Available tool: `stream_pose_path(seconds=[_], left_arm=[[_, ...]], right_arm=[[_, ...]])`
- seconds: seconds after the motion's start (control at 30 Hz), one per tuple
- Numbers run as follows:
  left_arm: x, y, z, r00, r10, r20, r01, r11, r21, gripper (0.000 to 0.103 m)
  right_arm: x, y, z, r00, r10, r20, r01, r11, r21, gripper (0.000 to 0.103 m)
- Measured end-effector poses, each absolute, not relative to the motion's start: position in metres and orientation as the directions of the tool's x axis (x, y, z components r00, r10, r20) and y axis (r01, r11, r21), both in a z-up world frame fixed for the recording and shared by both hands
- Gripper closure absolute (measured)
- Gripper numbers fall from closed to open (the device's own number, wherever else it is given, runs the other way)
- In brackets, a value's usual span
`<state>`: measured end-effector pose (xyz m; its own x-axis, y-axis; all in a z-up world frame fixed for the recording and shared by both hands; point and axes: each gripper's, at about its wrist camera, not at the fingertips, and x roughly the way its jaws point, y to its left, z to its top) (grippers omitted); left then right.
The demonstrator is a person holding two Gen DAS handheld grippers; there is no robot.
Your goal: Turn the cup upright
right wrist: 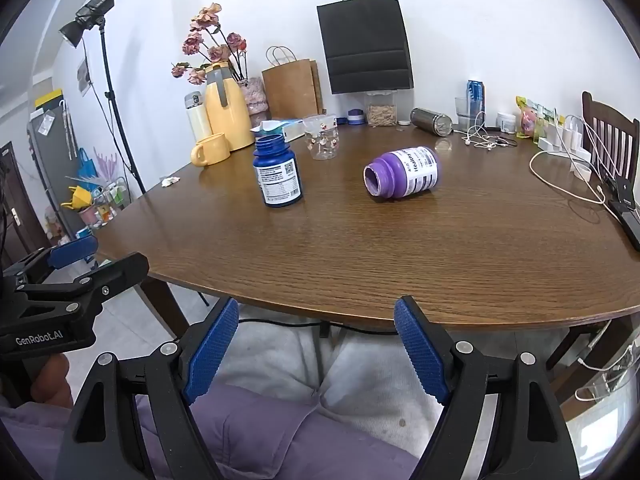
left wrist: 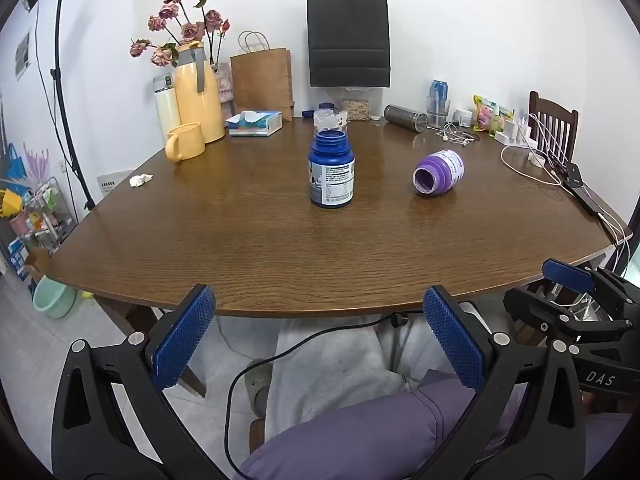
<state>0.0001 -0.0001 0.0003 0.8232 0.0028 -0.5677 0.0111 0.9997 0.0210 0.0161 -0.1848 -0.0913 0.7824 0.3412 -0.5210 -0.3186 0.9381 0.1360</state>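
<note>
Lying on its side right of centre on the brown wooden table (left wrist: 240,240), mouth toward the camera: purple lidless plastic bottle (left wrist: 439,171), beside upright blue bottle (left wrist: 331,173); left gripper (left wrist: 318,340) and right gripper (right wrist: 316,346) spread wide, empty, off the near edge.

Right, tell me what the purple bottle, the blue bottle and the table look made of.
Purple bottle: likely plastic, smooth with a slight sheen, paper-like printed label. Blue bottle: the same look, opaque glossy plastic, threaded neck. Table: wood or wood veneer, visible grain, polished enough to reflect things.
</note>
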Motion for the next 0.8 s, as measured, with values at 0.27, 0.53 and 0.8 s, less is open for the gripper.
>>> stream_pose_path(seconds=[0.27, 0.53, 0.8], left_arm=[[0.0009, 0.0009, -0.0001, 0.823, 0.005, -0.568, 0.008, 1.000, 0.020, 0.000], [-0.0010, 0.0005, 0.0007, 0.824, 0.003, -0.567, 0.010, 1.000, 0.019, 0.000], [0.0010, 0.0003, -0.0049, 0.823, 0.003, -0.568, 0.010, 1.000, 0.021, 0.000]], right_arm=[[0.0162, -0.1850, -0.0911, 0.784, 0.342, -0.517, -0.319, 0.938, 0.137, 0.019], [0.0158, -0.1847, -0.0921, 0.785, 0.343, -0.516, -0.319, 0.938, 0.138, 0.019], [0.0174, -0.1851, -0.0917, 0.784, 0.344, -0.517, -0.319, 0.937, 0.139, 0.019]])
